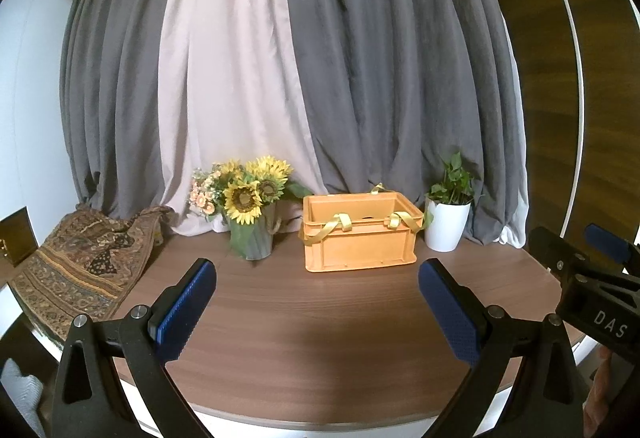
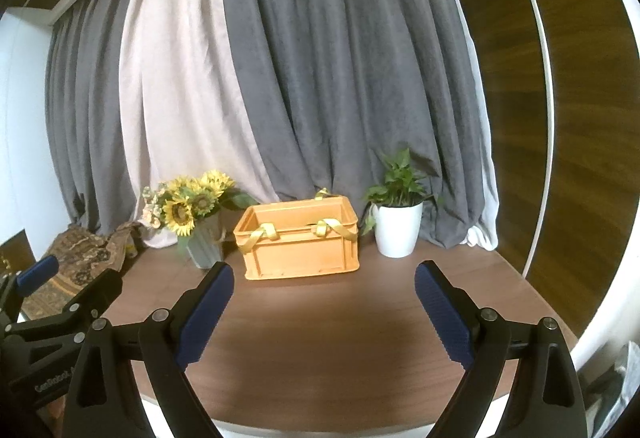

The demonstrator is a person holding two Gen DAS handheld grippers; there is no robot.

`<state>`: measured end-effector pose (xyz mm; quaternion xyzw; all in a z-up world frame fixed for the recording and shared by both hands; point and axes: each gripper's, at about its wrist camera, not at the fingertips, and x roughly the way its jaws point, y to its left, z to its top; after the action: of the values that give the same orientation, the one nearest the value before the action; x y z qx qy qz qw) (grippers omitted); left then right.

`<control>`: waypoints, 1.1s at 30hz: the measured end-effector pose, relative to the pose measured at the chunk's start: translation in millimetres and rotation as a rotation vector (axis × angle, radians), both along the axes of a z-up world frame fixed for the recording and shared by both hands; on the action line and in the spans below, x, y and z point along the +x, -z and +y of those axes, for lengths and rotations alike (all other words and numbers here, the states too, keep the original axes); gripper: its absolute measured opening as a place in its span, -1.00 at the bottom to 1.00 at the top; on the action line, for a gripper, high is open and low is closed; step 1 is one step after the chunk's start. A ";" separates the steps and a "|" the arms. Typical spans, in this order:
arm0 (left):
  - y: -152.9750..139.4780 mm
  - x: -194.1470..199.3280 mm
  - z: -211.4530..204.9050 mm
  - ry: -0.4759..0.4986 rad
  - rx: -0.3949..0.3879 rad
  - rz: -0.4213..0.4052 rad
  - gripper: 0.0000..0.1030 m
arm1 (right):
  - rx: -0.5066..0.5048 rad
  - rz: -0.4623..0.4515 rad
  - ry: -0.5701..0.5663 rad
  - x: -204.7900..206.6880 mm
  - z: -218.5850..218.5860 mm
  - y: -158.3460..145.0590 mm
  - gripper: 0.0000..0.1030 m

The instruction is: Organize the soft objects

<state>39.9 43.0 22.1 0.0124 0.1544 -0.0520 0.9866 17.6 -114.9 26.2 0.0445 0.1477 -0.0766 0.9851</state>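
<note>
An orange plastic crate point(image 1: 360, 242) point(image 2: 298, 244) stands at the back of the brown table, with yellow fabric straps point(image 1: 338, 224) point(image 2: 262, 234) draped over its front rim. A patterned brown cloth point(image 1: 80, 262) point(image 2: 78, 258) lies crumpled at the table's left end. My left gripper point(image 1: 318, 278) hovers over the near table, open, nothing between its blue pads. My right gripper point(image 2: 324, 282) is likewise open and empty, beside the left one and well short of the crate. The crate's inside is mostly hidden.
A grey vase of sunflowers point(image 1: 252, 206) point(image 2: 192, 214) stands left of the crate, a white pot with a green plant point(image 1: 446, 218) point(image 2: 398, 222) right of it. Grey and pale curtains point(image 1: 320, 78) hang behind. The table's rounded front edge point(image 1: 320, 418) lies near the grippers.
</note>
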 end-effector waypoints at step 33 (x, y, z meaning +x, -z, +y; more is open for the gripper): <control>-2.3 -11.3 -2.9 -0.002 0.001 -0.009 1.00 | -0.002 -0.015 0.007 -12.6 1.0 -2.4 0.81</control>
<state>28.6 40.1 24.4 0.0131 0.1500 -0.0510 0.9873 5.0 -113.9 28.5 0.0444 0.1399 -0.0798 0.9859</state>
